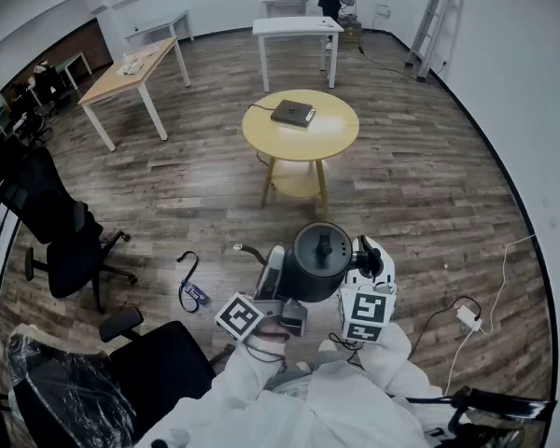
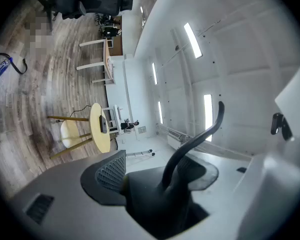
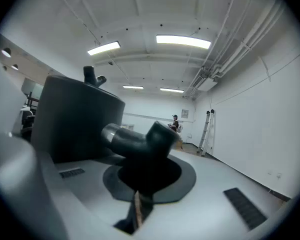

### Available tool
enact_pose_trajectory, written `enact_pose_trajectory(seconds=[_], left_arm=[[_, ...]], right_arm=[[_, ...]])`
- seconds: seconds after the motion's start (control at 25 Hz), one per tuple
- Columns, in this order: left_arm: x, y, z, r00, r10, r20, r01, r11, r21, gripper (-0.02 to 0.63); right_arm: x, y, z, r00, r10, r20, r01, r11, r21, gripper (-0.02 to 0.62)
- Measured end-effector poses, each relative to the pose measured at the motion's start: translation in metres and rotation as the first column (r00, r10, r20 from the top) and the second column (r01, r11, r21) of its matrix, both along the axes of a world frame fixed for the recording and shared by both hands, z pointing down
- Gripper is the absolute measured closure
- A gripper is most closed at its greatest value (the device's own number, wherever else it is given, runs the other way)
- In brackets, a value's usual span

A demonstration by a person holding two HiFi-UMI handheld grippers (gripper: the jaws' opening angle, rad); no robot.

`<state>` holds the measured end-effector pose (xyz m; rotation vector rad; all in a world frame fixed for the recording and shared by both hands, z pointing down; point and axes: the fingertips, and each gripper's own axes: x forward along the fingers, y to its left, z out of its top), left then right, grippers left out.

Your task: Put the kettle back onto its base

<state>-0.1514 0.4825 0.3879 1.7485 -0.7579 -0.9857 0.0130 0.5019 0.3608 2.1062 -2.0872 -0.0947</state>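
Kettle (image 1: 315,264) is in the air between the two claws, not yet on anything. Right claw (image 1: 363,268) is clamped tight on the handle (image 3: 135,141) and looks to be carrying the load. Left claw (image 1: 276,267) has its jaws spread as wide as they go. The root of the curved spout (image 2: 200,134) sits between them, so it seems to be steadying rather than squeezing.

The dark square pad with a cord, most likely the base (image 1: 292,113), sits on the round yellow table (image 1: 331,143). That is straight ahead of both claws and well apart from them.

Progress: pickup done. Left to do: carry it forward, line it up over the base, lower it, let go.

The lid is on the kettle, with its knob (image 1: 325,245) upright. What is inside can't be seen, so I'd keep it level.
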Motion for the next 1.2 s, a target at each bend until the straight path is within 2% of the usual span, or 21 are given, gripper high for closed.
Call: enact_pose_trajectory(seconds=[0.56, 0.72, 0.96, 1.12, 1.2], left_arm=[[0.012, -0.049, 0.012, 1.000, -0.003, -0.014, 0.003, 1.000, -0.025, 0.285], [0.022, -0.077, 0.016, 1.000, -0.009, 0.003, 0.009, 1.000, -0.004, 0.285], [0.042, -0.126, 0.010, 0.999, -0.028, -0.040, 0.027, 0.999, -0.032, 0.285], [0.052, -0.161, 0.013, 0.999, -0.051, -0.001, 0.051, 0.998, -0.022, 0.285], [0.059, -0.177, 0.011, 0.998, -0.056, -0.017, 0.055, 0.998, -0.029, 0.285]], right_arm=[[0.012, -0.053, 0.013, 1.000, -0.007, -0.009, 0.007, 1.000, -0.002, 0.574], [0.022, -0.081, 0.013, 1.000, -0.014, -0.008, 0.014, 1.000, 0.003, 0.574], [0.040, -0.135, 0.012, 0.999, -0.034, -0.006, 0.034, 0.999, -0.002, 0.574], [0.053, -0.172, 0.009, 0.999, -0.050, -0.004, 0.050, 0.999, 0.003, 0.574], [0.059, -0.188, 0.008, 0.999, -0.053, -0.006, 0.053, 0.999, 0.003, 0.574]])
